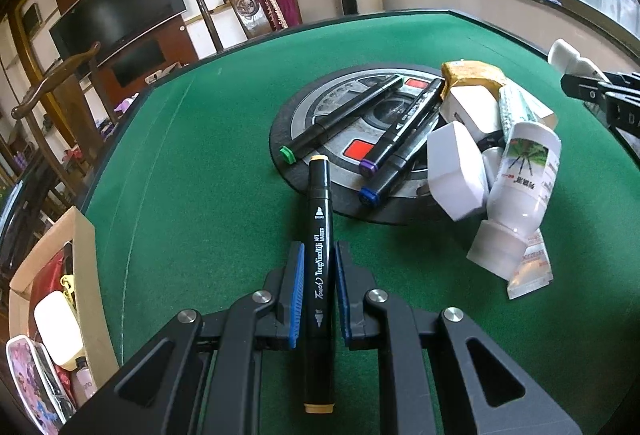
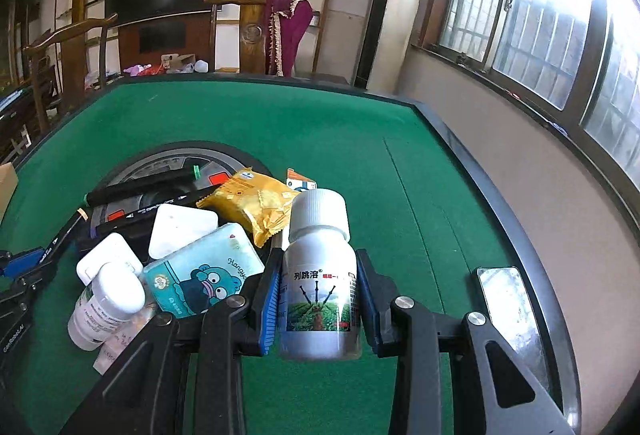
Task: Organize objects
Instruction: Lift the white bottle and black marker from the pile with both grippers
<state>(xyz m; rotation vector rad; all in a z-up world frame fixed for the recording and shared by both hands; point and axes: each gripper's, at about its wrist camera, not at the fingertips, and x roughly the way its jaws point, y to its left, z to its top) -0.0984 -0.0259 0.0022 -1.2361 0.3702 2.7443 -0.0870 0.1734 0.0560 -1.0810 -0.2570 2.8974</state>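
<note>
Cardboard box [image 1: 86, 275] in left view only

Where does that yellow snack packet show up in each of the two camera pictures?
Left wrist view: the yellow snack packet lies upper right, at the far end of the pile, behind the white boxes.
Right wrist view: it sits near the middle, just left of the white bottle's cap.
Shared landmark: the round grey panel in the green table.

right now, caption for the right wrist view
Right gripper holds a white bottle above the green table.

Black marker [image 1: 320, 275], white bottle [image 2: 320, 275], both clamped
</note>
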